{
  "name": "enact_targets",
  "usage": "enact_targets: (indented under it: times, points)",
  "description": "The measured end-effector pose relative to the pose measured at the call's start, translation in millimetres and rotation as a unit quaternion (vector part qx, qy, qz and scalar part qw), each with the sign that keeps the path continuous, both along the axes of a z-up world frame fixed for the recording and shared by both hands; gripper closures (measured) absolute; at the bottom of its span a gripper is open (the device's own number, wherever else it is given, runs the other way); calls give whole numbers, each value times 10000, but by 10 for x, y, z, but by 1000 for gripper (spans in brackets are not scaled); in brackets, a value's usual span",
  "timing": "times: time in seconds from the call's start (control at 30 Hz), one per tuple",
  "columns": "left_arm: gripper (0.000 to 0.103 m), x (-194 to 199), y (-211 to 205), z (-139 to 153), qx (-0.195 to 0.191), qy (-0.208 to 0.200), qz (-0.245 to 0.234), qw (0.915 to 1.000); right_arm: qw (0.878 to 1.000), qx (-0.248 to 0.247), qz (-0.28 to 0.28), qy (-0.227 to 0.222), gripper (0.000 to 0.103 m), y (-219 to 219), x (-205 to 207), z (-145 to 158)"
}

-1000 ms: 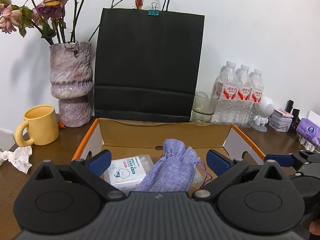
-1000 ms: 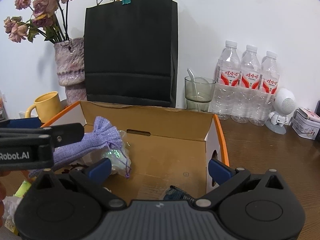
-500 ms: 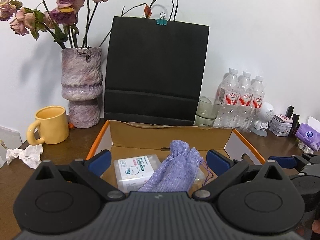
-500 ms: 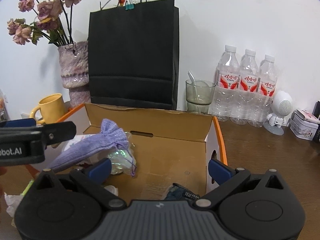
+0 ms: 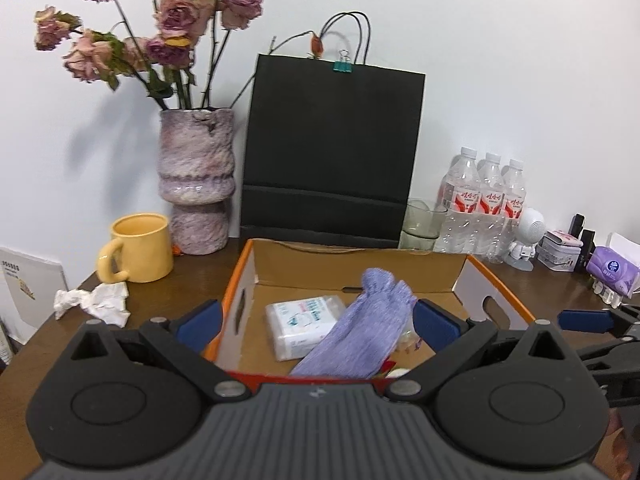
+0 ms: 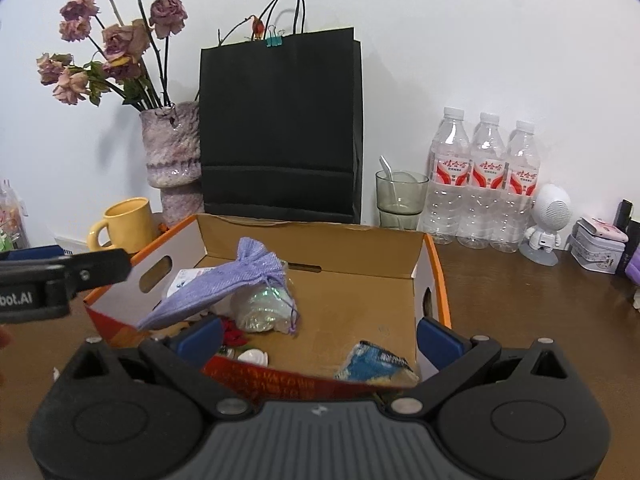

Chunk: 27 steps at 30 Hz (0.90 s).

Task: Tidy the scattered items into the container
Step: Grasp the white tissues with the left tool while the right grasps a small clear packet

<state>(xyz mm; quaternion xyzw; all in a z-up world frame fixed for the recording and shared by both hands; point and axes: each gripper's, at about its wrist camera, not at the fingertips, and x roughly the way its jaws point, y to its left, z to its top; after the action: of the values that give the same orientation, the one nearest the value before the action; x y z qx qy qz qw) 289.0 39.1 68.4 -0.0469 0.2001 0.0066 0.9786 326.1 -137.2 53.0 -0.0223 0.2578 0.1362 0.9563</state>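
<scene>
Both hand-held grippers spread, pinching nothing: left hand-held gripper (image 5: 316, 320), right hand-held gripper (image 6: 318, 334). One cardboard box (image 6: 360, 248) on the desk (image 6: 520, 300), holding one lavender drawstring pouch (image 6: 224, 284), one tissue pack (image 5: 304, 326), one blue packet (image 6: 374, 364). Crumpled tissue (image 5: 94, 302) outside at 9 o'clock, beside one yellow mug (image 5: 138, 248). Three water bottles (image 6: 484, 184) at 2 o'clock.

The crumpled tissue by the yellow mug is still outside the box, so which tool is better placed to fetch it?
Left tool: open, empty, and the crumpled tissue lies at its left.
</scene>
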Motion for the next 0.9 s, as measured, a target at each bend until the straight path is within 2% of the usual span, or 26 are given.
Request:
enact_targets:
  times: [0.3,0.53,0.63,0.9]
  points:
    - [0,-298,296,-122,114,206,78,9997,9998,-118,-123,65,0,-234,-325,-95]
    - [0,-448,370,-392,-67,381,55,9992,9992,-183,-134,322,0,-392,-522,-389]
    - [0,-488,352,-521,-231,241,229,9992,9989,-109,-197,405,0,-431,-546,-539]
    - [0,-467,170,-687,162,378,44,9991,9984,-284,-120,465,2,-347,-545,-676]
